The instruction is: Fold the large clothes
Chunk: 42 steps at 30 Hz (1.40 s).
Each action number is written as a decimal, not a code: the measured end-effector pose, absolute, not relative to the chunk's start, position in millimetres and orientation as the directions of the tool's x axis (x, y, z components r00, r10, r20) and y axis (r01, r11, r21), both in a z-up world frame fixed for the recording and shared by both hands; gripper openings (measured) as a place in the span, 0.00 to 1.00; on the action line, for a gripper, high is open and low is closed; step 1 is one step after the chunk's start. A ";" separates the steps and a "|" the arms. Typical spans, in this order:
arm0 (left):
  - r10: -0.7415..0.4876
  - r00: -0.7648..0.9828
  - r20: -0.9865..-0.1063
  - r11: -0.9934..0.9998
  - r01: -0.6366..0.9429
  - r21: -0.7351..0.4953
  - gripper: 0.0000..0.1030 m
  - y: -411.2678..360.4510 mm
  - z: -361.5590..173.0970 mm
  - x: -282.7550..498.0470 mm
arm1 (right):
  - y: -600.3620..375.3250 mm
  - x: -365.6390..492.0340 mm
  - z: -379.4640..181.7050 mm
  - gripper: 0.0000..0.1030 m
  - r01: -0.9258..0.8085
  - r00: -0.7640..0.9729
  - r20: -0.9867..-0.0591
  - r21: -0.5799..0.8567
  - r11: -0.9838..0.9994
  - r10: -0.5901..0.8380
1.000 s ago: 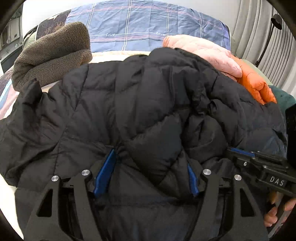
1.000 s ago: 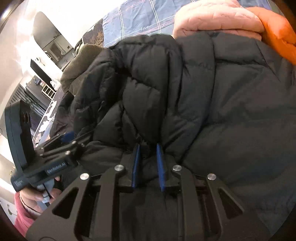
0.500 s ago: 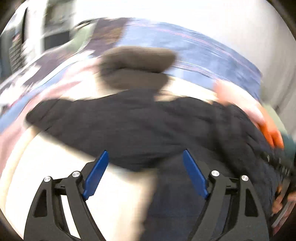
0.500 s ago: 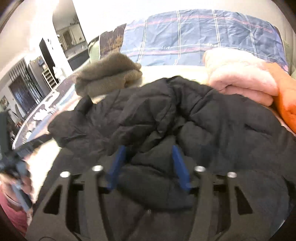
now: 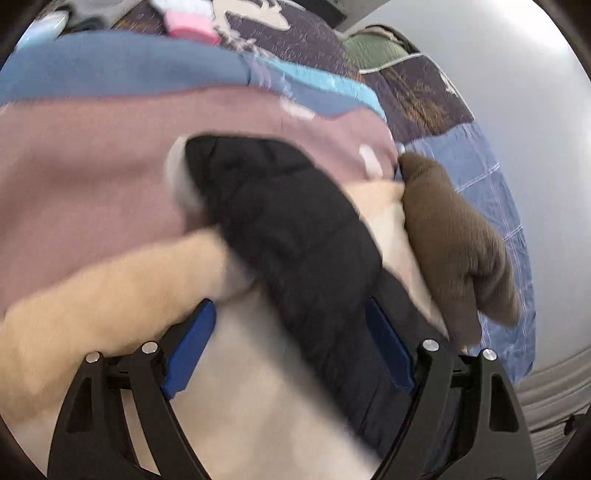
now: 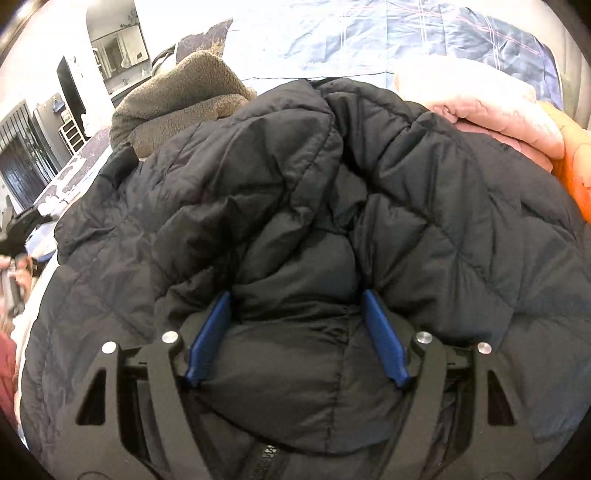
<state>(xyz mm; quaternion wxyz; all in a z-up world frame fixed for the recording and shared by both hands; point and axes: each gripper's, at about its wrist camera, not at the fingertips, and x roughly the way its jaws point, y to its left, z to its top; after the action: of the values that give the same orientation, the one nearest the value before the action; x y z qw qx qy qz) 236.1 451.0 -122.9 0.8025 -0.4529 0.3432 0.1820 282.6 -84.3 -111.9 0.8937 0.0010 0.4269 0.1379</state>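
A black quilted puffer jacket point(image 6: 424, 229) lies spread on the bed and fills the right wrist view. My right gripper point(image 6: 296, 295) hovers low over its middle, jaws opening, with a puffed fold of the jacket lying loose between the blue pads point(image 6: 208, 332). In the blurred left wrist view, one black sleeve point(image 5: 288, 221) of the jacket runs from the centre down to the lower right over pale bedding. My left gripper point(image 5: 289, 304) stands open over it; the sleeve passes close by the right pad point(image 5: 388, 347), and nothing is pinched.
A brown fleece garment point(image 5: 454, 251) lies beyond the sleeve, also seen as the brown fleece point(image 6: 184, 96) behind the jacket. Pink padded clothing point(image 6: 491, 110) and an orange piece point(image 6: 576, 173) sit at the right. Blue plaid bedding point(image 6: 369, 33) lies behind, and a pink and blue blanket point(image 5: 92, 155) at the left.
The right gripper has gone from shut on a jacket fold to wide apart and drawn back a little. The left gripper swung left off the jacket's body, rolling, to the sleeve.
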 end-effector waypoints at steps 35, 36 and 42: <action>-0.447 0.660 -0.603 0.844 0.534 -0.042 0.51 -87.9 7.8 224.8 | -279.4 180.3 -59.0 0.81 0.021 0.672 -0.694 0.368 0.929 0.260; -0.436 0.644 -0.629 0.833 0.553 -0.011 0.52 -94.5 -3.8 219.6 | -288.8 178.4 -60.2 0.81 0.037 0.669 -0.695 0.383 0.923 0.261; -0.413 0.641 -0.647 0.821 0.569 0.041 0.67 -77.2 -15.8 189.7 | -296.9 181.6 -50.2 0.81 0.012 0.695 -0.671 0.370 0.929 0.258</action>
<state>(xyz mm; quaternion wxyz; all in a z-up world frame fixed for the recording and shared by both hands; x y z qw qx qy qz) 189.7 -77.2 -15.8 0.8978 0.1214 0.3232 -0.2735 181.6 -296.9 -50.2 0.9037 0.1758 0.3846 0.0681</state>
